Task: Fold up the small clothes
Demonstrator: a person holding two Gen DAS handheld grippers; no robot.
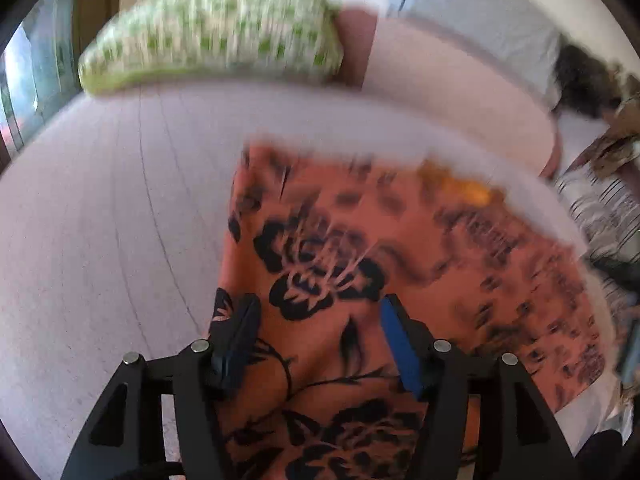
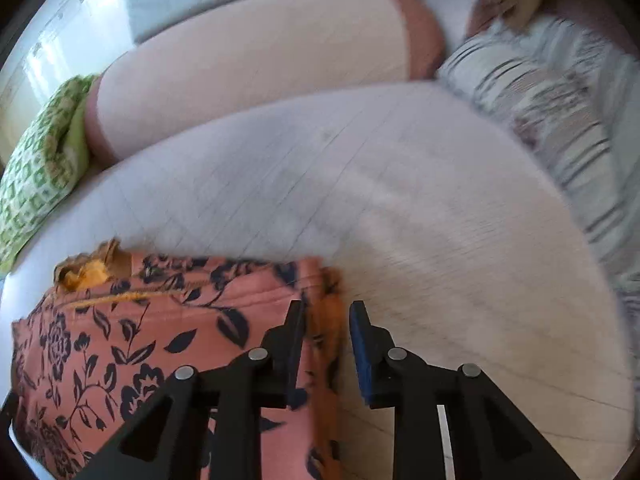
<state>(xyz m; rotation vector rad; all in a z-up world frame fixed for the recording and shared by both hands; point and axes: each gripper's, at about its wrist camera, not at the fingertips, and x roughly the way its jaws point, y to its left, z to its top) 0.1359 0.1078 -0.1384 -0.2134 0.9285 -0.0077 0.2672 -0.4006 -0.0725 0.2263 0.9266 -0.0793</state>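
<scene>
The left gripper [image 1: 318,316] gapes over the floral garment [image 1: 360,248]; the right gripper [image 2: 326,320], slightly parted, grips nothing, the garment's edge at its nine o'clock.

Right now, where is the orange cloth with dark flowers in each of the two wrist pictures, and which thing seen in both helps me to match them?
Left wrist view: the orange floral cloth fills the lower centre and right, running under the left gripper.
Right wrist view: the cloth lies at lower left; its right edge is by the right gripper.
Shared landmark: the green patterned pillow, upper left in the first, left edge in the second.
</scene>
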